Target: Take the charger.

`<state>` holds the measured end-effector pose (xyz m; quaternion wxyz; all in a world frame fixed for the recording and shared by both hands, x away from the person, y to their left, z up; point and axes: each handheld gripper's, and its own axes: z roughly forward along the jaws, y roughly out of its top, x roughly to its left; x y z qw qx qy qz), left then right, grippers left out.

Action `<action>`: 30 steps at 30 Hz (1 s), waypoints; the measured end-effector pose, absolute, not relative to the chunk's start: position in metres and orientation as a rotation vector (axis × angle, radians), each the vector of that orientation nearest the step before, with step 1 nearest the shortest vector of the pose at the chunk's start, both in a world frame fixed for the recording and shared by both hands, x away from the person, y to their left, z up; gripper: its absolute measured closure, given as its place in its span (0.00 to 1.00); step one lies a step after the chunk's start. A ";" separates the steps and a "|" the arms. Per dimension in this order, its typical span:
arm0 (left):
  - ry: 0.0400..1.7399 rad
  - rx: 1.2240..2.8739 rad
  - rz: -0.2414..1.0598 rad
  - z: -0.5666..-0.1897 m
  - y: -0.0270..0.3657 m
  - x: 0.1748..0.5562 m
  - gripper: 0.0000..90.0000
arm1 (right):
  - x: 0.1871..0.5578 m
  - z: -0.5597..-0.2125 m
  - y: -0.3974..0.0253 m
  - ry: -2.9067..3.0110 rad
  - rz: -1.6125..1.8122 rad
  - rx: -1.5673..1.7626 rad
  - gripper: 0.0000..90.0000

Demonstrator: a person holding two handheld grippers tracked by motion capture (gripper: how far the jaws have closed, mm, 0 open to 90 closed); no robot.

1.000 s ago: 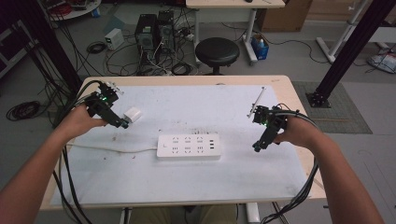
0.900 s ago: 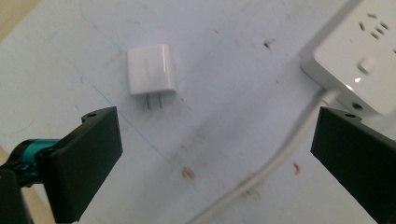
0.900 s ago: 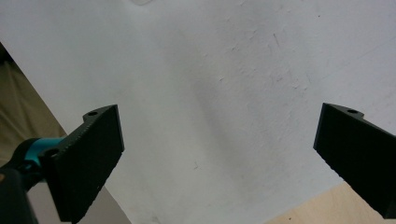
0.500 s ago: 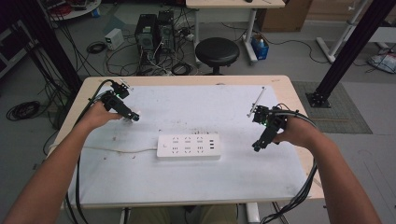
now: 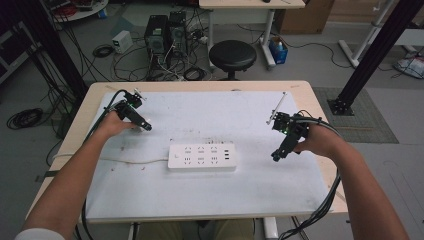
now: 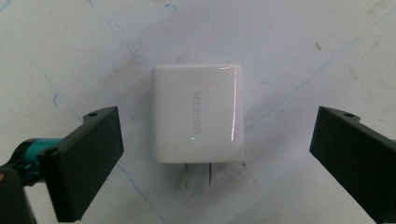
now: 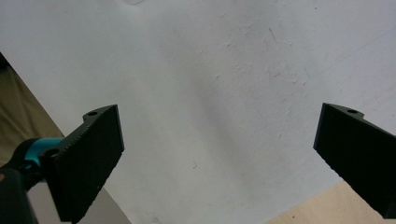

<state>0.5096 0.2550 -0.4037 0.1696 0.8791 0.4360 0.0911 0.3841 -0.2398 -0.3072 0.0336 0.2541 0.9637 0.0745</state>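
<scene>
Left hand-held gripper (image 6: 212,154), jaws spread, straddles the charger (image 6: 197,114) on the bench (image 5: 210,117); closing comes next, while the right hand-held gripper (image 5: 276,156) hangs released.

- The left claw (image 5: 145,126) is moving away from the person toward the far left part of the worktop (image 5: 210,200), and the forearm is stretching out further with it.
- The left claw is now hanging directly over the white charger (image 6: 198,114), which is lying flat between its two spread jaws without touching either, prongs pointing back toward the claw's base.
- The charger is now being hidden under the left claw in the high view.
</scene>
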 end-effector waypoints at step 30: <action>1.197 2.486 0.303 -0.417 0.263 0.505 0.47 | 0.384 -0.311 -0.243 2.970 0.234 0.787 0.01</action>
